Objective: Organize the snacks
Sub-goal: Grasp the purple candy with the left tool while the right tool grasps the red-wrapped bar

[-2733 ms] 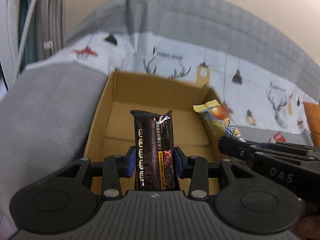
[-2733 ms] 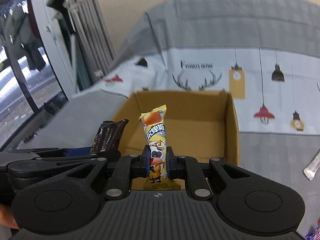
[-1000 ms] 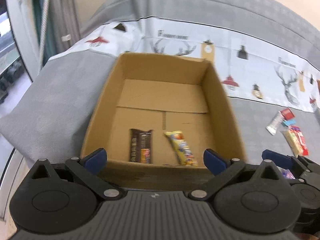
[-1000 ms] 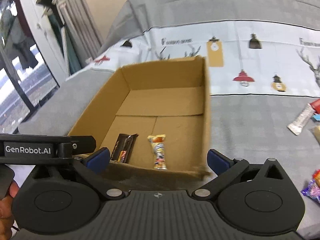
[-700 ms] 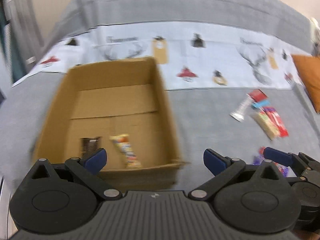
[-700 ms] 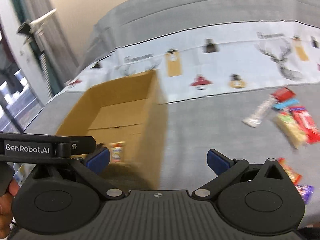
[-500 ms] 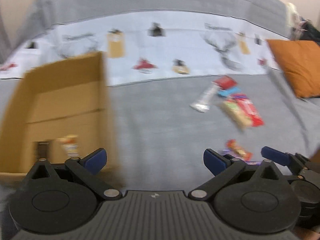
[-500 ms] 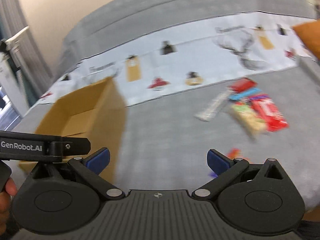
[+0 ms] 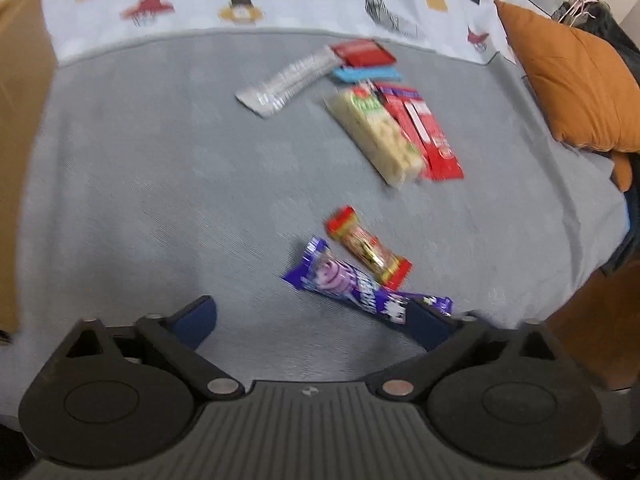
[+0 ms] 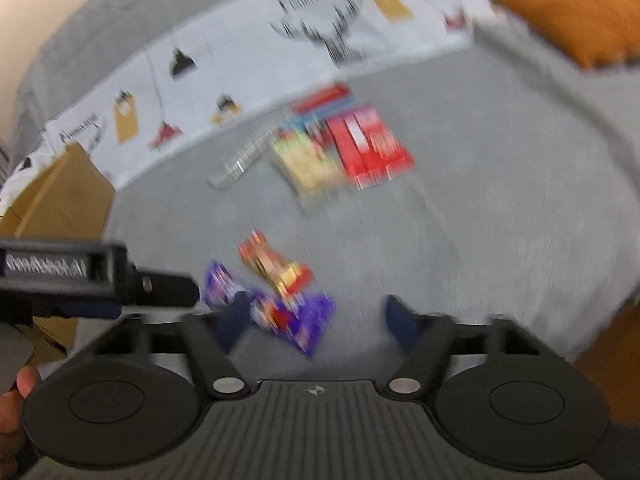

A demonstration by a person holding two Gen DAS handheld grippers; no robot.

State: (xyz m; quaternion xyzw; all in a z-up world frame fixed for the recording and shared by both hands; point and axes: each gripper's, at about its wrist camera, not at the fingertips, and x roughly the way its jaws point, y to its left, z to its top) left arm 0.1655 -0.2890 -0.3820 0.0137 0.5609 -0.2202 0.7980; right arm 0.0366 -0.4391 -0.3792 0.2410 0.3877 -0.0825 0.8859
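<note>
Loose snacks lie on the grey blanket. A purple bar and a red-gold bar lie nearest. My left gripper hangs just above them, jaws wide and closing, with the purple bar's right end by its right pad and nothing pressed. In the blurred right wrist view, my right gripper is also closing. The purple bar lies on the blanket between its pads, which stand apart from it, and the red-gold bar sits just beyond.
Further off lie a pale cracker pack, red packs, a silver wrapper and a blue one. The cardboard box is at the left edge and an orange pillow at the right. A hand shows low left.
Both grippers swung right, away from the box holding the brown and yellow snacks, and dropped toward the loose snacks. Both jaws narrowed, the right much more.
</note>
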